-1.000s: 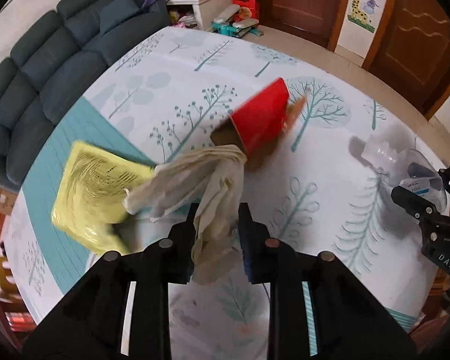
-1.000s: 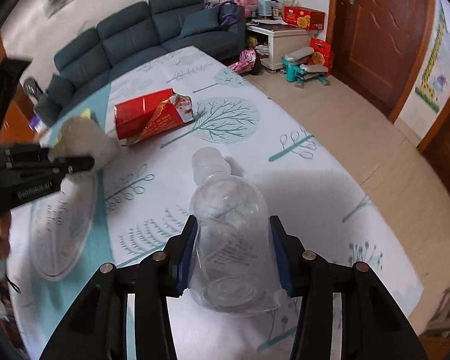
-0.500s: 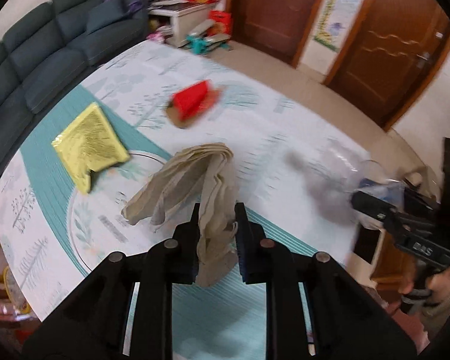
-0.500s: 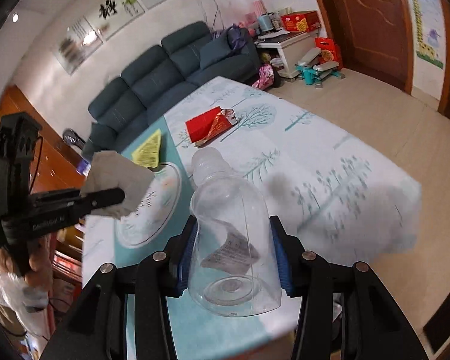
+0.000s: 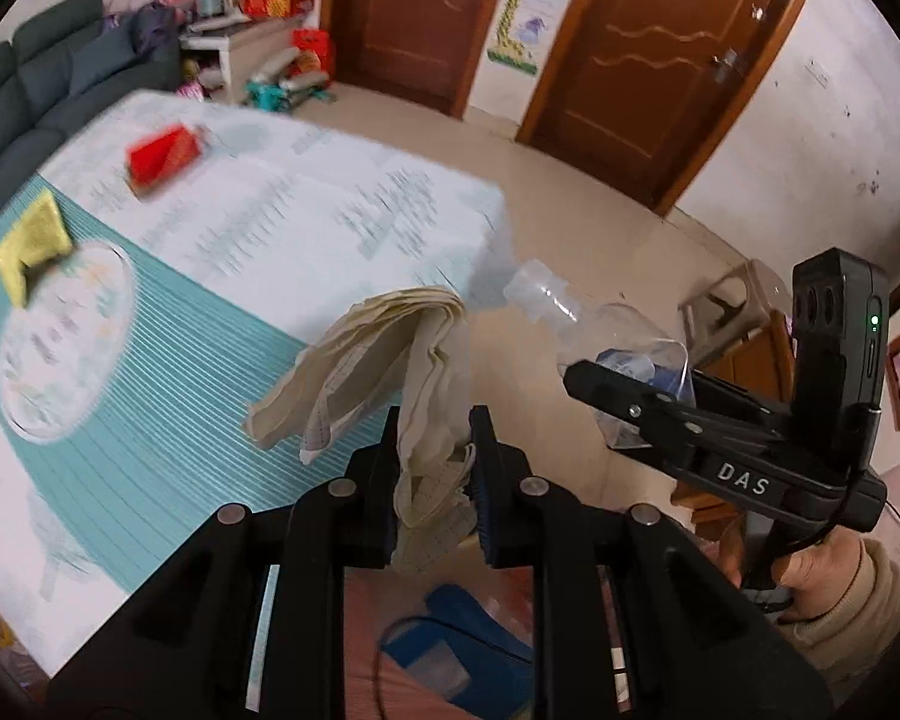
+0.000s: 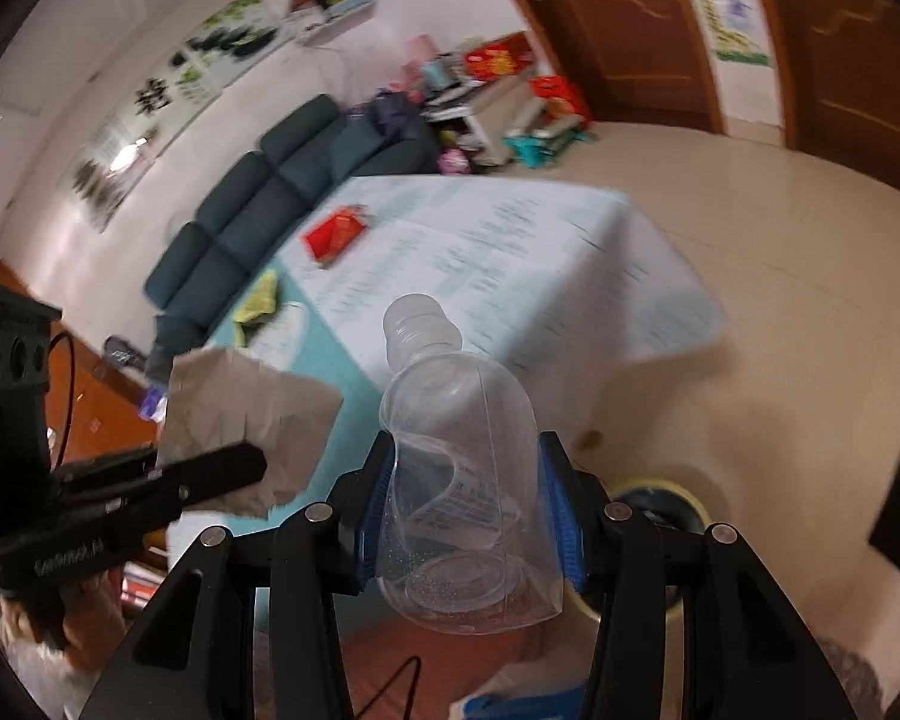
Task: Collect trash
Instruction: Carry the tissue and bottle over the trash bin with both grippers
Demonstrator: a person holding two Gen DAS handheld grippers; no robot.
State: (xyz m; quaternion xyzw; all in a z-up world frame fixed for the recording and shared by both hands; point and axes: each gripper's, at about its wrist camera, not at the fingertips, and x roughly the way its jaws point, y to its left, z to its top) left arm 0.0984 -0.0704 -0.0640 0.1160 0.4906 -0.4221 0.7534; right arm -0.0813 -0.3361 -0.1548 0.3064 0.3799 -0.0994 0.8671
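1. Trash was in both hands: the crumpled paper (image 5: 384,354) was clenched between the left tongs (image 5: 435,480), and the clear plastic bottle (image 6: 462,480) was gripped around its body by the right tongs (image 6: 465,516), neck pointing away.
2. Both pieces were held in the air off the near edge of the worktop (image 5: 306,222), the bottle to the right of the paper.
3. Two more pieces lay on the worktop, well apart from the tongs: a red packet (image 5: 162,153) at the far left and a yellow wrapper (image 5: 30,243) nearer on the left.
4. The step in hand looked like carrying the picked-up trash away to a bin. A round dark opening with a pale rim (image 6: 660,504) showed on the floor just beyond the right tongs, possibly that bin; it was mostly hidden.
5. The next move would call for bringing each piece over the container and letting go.
6. Readable writing: "DAS" on the right tongs' side (image 5: 744,480). The bottle's label was too small to read.
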